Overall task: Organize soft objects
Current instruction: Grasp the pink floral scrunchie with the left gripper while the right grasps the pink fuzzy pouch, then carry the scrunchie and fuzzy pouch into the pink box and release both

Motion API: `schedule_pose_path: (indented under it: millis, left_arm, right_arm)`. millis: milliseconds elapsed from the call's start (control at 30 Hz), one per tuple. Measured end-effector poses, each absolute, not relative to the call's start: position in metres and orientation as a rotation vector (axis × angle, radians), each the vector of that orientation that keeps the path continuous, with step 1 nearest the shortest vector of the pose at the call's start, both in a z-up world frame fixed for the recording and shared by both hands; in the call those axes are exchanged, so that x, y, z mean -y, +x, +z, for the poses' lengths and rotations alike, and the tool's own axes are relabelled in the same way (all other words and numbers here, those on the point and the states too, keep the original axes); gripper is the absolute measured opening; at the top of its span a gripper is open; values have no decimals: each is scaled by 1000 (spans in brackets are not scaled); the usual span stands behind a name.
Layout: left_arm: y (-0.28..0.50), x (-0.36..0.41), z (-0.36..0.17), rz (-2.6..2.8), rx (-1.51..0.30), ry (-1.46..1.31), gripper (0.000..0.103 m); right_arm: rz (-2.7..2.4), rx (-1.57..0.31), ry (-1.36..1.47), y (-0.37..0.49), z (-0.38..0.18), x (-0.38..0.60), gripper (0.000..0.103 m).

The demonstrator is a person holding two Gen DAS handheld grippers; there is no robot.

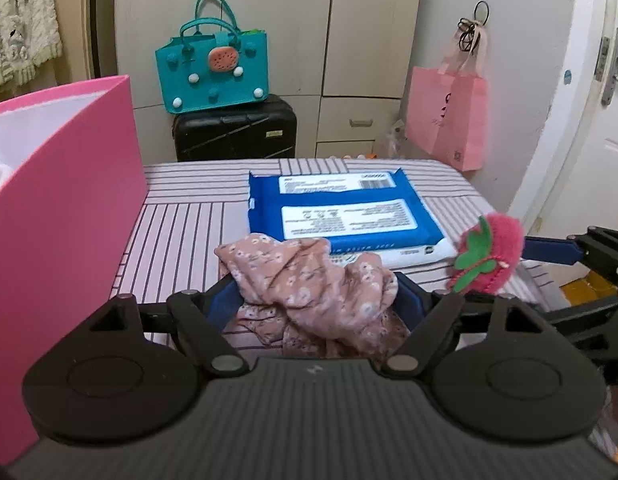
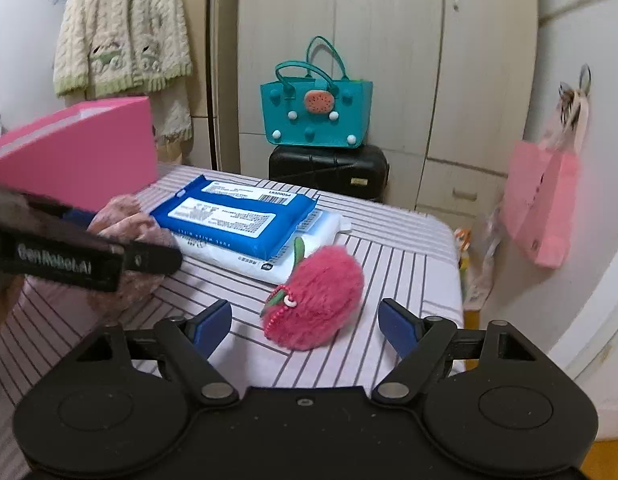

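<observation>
A crumpled pink floral cloth lies between the fingers of my left gripper, which stand wide and touch its sides; the cloth bulges over them. In the right wrist view the cloth shows behind the left gripper's arm. A fluffy pink strawberry plush with a green leaf lies on the striped table, between the open fingers of my right gripper, untouched. It also shows in the left wrist view. A blue wipes pack lies on a white pack behind.
A tall pink box stands open at the table's left. Behind the table are a black suitcase with a teal bag on it, and cupboards. A pink paper bag hangs on the right wall. The table edge is at the right.
</observation>
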State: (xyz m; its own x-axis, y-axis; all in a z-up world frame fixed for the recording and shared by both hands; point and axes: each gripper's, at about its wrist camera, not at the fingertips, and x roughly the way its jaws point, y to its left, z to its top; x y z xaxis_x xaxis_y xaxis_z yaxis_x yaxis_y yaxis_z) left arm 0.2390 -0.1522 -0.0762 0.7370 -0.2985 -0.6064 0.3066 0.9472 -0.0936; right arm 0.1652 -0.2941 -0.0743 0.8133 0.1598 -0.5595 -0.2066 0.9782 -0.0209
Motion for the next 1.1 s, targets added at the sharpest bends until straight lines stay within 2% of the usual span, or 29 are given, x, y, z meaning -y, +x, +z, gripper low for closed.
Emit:
schedule_pose_path:
  millis: [100,133,200,233,333,467,700,767,833,1100]
  left_arm:
    - [241,148,-79,-329,-670,-10,79]
    - [241,147,-79,-329,-669,-22,76]
    - [241,145,-81,-323,-669,-38,52]
    - [241,145,-82,-325,-679,-40,34]
    - [239,140,-84,-341,-687,-75,23]
    - [236,139,-85,-346,-684,-83,19]
    - [237,136,-86,-335,-701,-127,19]
    - [237,136,-86,-333,-702,-122,19]
    - [235,137,-86,-333,-701,-113,19]
    - [234,137,-87,-329,-706,-120,19]
  right_arm:
    - [204,-596,-25,168,-74,299,84]
    - [205,-598,-16,169,-74,300,84]
    - [204,-604,5,173,-75,300,83]
    - [207,-609,20,175,-76,300,82]
    - [209,-625,43,179,-80,298,77]
    - [187,-640,50,182,-85,294,77]
    - [153,-636,100,184,-87,298,76]
    - [152,-637,108,184,-87,299,66]
    - [143,-636,110,185,-87,300,46]
    - [125,-627,82,184,-90,297,40]
